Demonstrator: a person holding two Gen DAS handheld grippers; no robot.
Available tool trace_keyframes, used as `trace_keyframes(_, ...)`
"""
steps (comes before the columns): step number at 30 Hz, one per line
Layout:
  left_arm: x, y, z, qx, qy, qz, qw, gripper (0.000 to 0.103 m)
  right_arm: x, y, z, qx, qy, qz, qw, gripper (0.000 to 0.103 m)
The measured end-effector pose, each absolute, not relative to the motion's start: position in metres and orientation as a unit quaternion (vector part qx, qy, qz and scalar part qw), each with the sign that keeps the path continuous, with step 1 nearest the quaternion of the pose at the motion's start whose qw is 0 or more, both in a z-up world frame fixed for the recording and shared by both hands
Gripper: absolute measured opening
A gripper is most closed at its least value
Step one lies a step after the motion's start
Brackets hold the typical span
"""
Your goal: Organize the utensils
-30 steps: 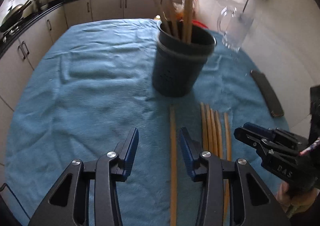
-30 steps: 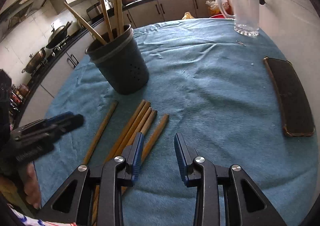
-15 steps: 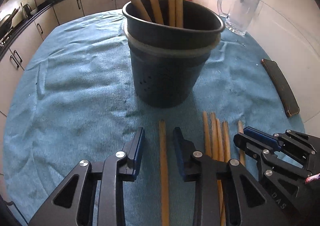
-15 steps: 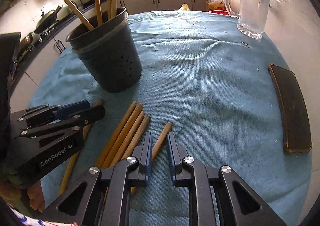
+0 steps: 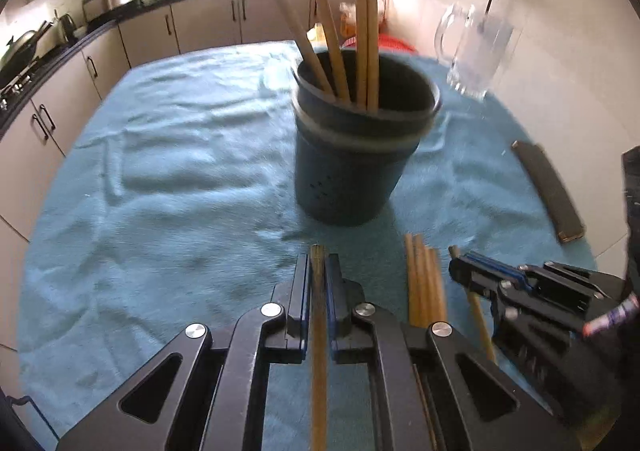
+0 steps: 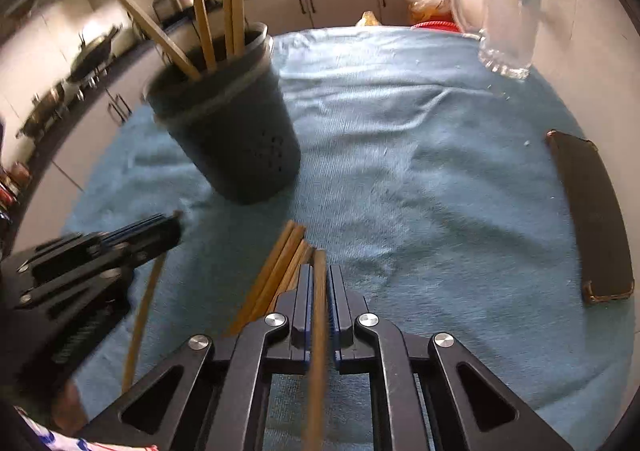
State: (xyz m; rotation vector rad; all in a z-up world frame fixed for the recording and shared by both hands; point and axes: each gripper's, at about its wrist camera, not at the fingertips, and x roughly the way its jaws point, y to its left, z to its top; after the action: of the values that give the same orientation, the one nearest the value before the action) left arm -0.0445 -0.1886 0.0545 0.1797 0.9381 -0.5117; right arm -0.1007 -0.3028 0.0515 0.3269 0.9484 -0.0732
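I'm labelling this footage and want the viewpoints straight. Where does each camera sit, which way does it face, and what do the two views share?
Left wrist: on the left hand-held gripper, looking down-forward at the dark round utensil holder; its jaws clamp a wooden chopstick, right hand-held gripper alongside.
Right wrist: on the right hand-held gripper, facing likewise, jaws clamping another wooden chopstick; a hand shows lower left.
Shared: holder, blue cloth, clear glass mug, loose chopsticks.

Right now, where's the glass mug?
The glass mug stands far right on the blue cloth in the right wrist view, beyond the dark holder, near the wall.
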Motion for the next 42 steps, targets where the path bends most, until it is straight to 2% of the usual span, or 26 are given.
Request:
trace_keyframes(12, -0.101, -0.128, 0.14, -0.009, 0.368, -0.252, 0.895, 0.007, -0.165, -0.298, 0.129, 0.142, 0.336, -0.024, 0.931, 0.007)
trace_keyframes(18, -0.137, -0.109, 0.167, -0.011, 0.325, -0.248, 0.913, 0.007, -0.194, -0.294, 0.154, 0.134, 0.3, -0.02, 0.944, 0.007)
trace_keyframes(42, -0.226, -0.089, 0.214, -0.017, 0.239, -0.262, 0.935, 0.007, -0.273, -0.279, 0.206, 0.089, 0.216, -0.016, 0.972, 0.007)
